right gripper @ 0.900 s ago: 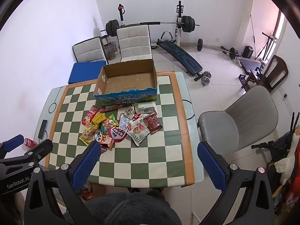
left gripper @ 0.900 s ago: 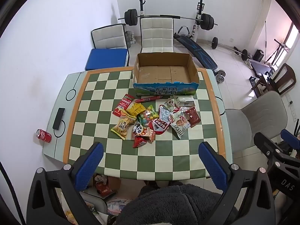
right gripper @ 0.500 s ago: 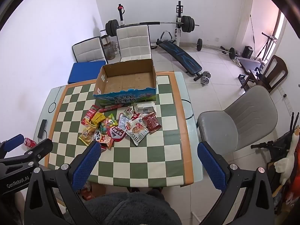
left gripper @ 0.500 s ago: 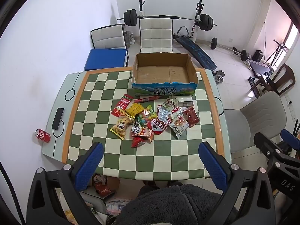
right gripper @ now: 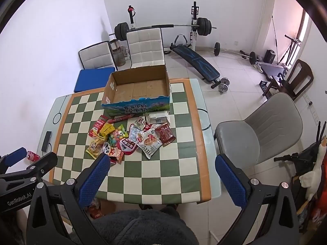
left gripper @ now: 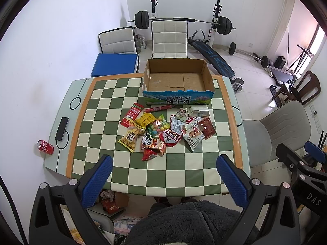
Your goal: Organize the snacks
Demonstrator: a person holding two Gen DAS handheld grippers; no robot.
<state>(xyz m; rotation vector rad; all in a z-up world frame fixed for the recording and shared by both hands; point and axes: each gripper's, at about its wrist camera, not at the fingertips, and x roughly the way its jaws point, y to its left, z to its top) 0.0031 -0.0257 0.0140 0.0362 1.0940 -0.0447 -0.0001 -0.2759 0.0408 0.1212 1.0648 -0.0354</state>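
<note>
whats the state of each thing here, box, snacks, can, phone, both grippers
cardboard box: open, empty, upright
snack packets: loose pile on the table, none boxed
soda can: lying on its side
phone: flat, screen dark
left gripper: open, empty
right gripper: open, empty

The table point(left gripper: 126, 175) ahead of the grippers is a green-and-cream checkerboard with an orange border and pale grey ends. Beyond it, the cardboard box point(left gripper: 177, 100) is plain brown inside, with a blue-and-green printed front. The snack packets point(left gripper: 163, 128) between are red, yellow, silver and multicoloured. Both grippers' pads point(right gripper: 229, 175) are blue on black frames.
</note>
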